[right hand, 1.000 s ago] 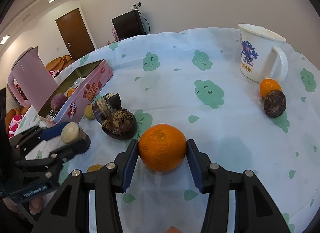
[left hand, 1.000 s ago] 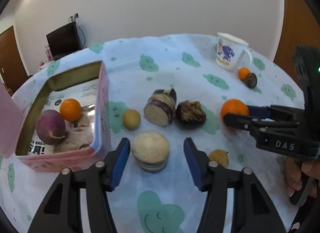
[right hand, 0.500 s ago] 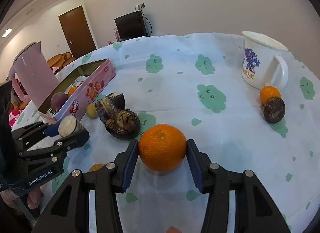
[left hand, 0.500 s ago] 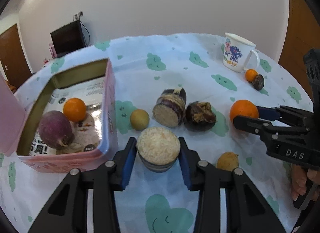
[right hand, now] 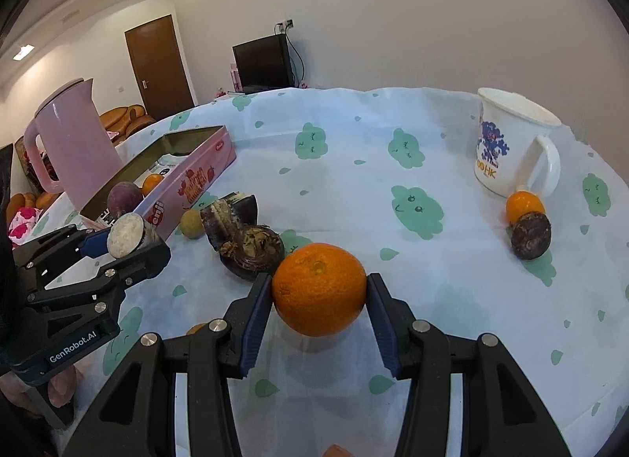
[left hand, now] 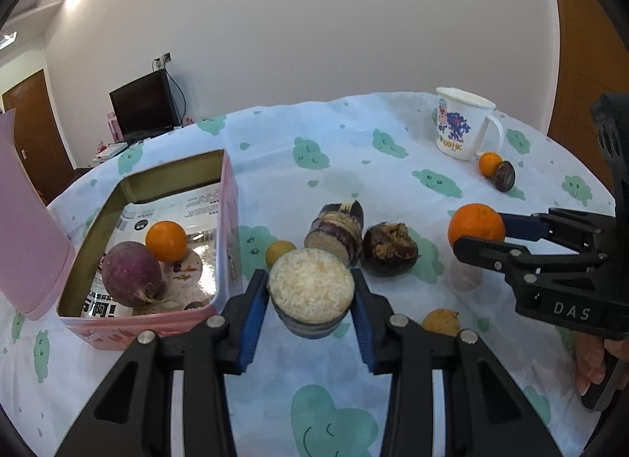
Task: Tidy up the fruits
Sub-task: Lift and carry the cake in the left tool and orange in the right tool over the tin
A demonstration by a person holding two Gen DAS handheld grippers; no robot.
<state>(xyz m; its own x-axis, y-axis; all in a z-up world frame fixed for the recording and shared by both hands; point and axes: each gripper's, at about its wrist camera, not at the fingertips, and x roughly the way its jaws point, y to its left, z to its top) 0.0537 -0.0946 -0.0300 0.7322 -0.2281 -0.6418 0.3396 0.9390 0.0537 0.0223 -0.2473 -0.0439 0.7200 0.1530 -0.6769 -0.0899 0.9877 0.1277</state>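
Both grippers hold produce. The left gripper [left hand: 310, 301] clamps a cut eggplant chunk [left hand: 310, 292] at lower centre; the right gripper [right hand: 319, 309] clamps an orange [right hand: 319, 289]. At left, the open pink tin [left hand: 230, 197] contains a purple radish [left hand: 131, 274] and a small orange [left hand: 166, 241]. Sorting looks barely begun: several pieces remain on the tablecloth [left hand: 354, 142], two beside the mug [left hand: 458, 131].
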